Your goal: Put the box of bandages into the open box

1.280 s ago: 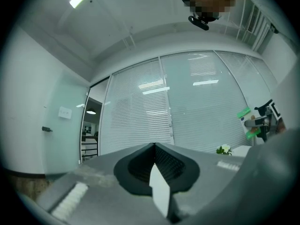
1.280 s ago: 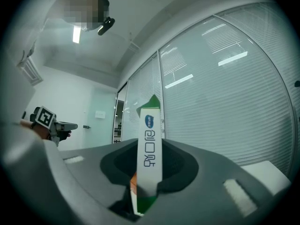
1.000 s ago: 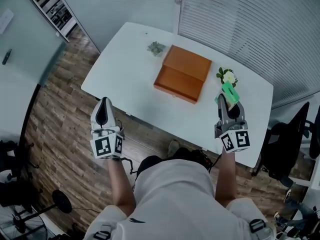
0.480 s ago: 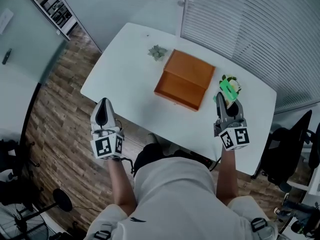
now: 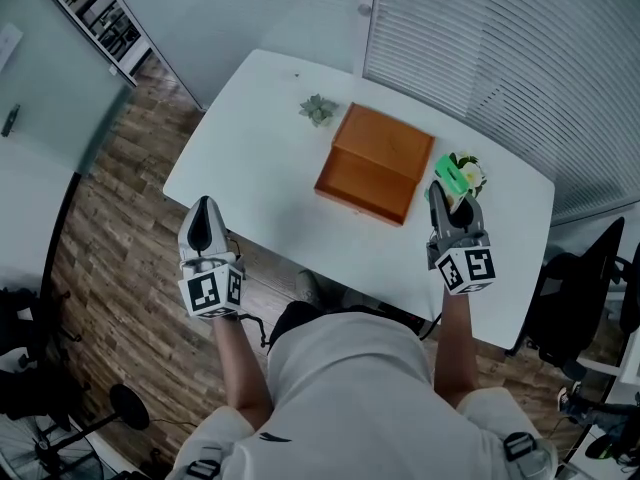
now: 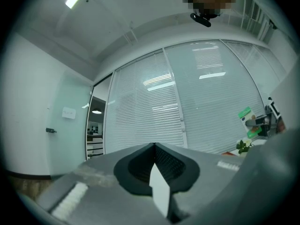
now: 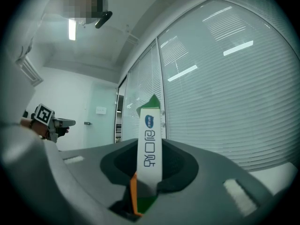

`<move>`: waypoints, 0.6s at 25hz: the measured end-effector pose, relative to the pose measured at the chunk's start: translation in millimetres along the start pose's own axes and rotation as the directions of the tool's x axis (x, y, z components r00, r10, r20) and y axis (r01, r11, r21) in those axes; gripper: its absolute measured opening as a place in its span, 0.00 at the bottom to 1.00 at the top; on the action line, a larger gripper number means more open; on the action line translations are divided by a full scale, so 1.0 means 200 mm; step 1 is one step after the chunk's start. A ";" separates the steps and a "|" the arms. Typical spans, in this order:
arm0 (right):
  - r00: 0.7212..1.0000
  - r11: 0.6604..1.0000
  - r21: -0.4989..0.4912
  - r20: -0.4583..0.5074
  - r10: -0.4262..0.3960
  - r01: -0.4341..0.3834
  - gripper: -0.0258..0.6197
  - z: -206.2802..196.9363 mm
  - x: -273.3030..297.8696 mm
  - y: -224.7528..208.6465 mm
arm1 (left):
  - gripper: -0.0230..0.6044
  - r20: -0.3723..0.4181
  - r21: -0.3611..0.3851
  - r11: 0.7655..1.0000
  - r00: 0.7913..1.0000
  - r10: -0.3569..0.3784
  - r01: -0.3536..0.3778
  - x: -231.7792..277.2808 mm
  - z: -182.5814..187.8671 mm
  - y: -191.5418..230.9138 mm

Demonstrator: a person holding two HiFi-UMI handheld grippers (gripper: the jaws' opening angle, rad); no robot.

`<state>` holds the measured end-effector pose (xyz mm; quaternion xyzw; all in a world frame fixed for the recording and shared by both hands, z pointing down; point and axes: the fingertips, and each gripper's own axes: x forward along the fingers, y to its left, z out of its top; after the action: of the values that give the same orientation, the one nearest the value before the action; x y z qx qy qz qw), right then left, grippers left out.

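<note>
An orange open box (image 5: pixel 375 163) lies in the middle of the white table (image 5: pixel 260 158), its lid folded back. My right gripper (image 5: pixel 447 200) hovers just right of it, shut on the box of bandages (image 5: pixel 451 177), which is green from above. In the right gripper view the box of bandages (image 7: pixel 151 125) stands upright between the jaws, its narrow face white with blue print, and the right gripper (image 7: pixel 149 146) clamps its lower part. My left gripper (image 5: pixel 203 230) is shut and holds nothing, in front of the table's near left edge. The left gripper (image 6: pixel 153 146) points up at the window blinds.
A small green plant (image 5: pixel 318 109) sits on the table behind the box's left corner. A flowering plant (image 5: pixel 467 174) stands right beside the held bandages. Office chairs (image 5: pixel 590 288) are at the far right, over wooden floor (image 5: pixel 110 218). Window blinds run along the far side.
My right gripper has carried the bandage box a little to the left, closer to the orange box's right edge. The left gripper has barely moved.
</note>
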<state>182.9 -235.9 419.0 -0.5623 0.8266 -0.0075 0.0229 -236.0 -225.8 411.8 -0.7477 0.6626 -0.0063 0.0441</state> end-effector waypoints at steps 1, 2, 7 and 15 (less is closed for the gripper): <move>1.000 1.000 -0.014 -0.009 0.001 -0.002 0.18 -0.01 0.02 0.01 | 0.05 -0.001 0.000 1.000 1.000 -0.002 0.002 0.00 0.00 0.00; 1.000 0.999 -0.034 -0.022 0.003 -0.003 0.18 -0.03 0.04 0.02 | 0.04 -0.002 -0.001 1.000 1.000 -0.004 0.004 0.01 -0.01 0.01; 0.988 0.971 -0.238 -0.148 -0.034 -0.002 0.18 -0.15 0.16 0.05 | 0.05 -0.011 0.000 1.000 1.000 -0.012 0.012 0.00 -0.03 0.04; 0.862 0.623 -0.695 -0.502 -0.063 -0.359 0.18 -0.57 0.37 0.22 | 0.05 -0.019 0.002 1.000 1.000 0.006 -0.006 -0.02 -0.05 0.12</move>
<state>109.0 -290.5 529.6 -0.4243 0.7728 0.2078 -0.4237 -261.1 -225.2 420.8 -0.7456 0.6652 -0.0139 0.0383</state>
